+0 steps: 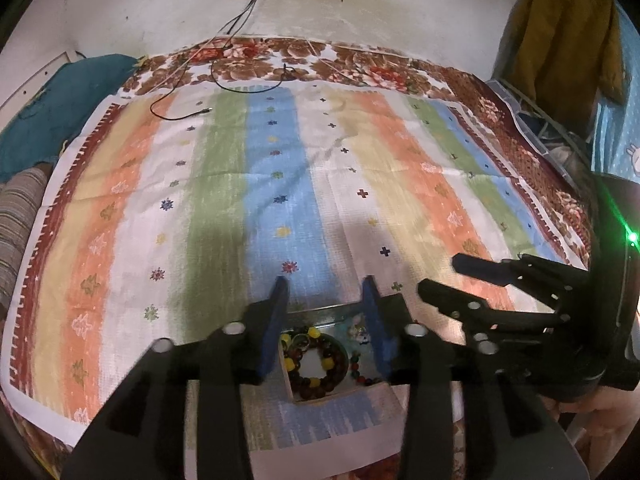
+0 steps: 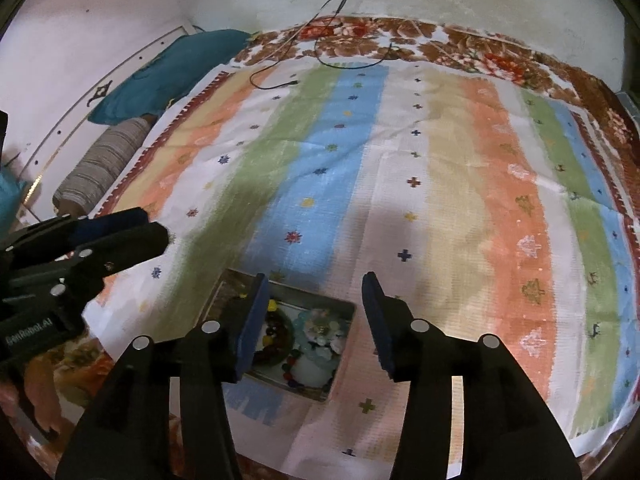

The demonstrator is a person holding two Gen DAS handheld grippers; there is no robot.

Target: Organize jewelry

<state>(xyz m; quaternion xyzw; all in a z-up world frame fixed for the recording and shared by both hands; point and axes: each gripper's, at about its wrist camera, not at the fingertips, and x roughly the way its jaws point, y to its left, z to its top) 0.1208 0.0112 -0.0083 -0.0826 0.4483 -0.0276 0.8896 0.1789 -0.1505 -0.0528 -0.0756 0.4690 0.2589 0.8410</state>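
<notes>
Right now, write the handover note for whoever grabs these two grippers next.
Left gripper: open, empty, hovering over the jewelry tray.
Right gripper: open, empty, over the tray's right edge.
The tray sits at the near edge of the striped cloth. Inside: a dark beaded bracelet with yellow beads on the left, pale green pieces on the right, a small multicolored bead strand nearer.
Done: nothing visibly sorted out.
Left: pick pieces and arrange them.
</notes>
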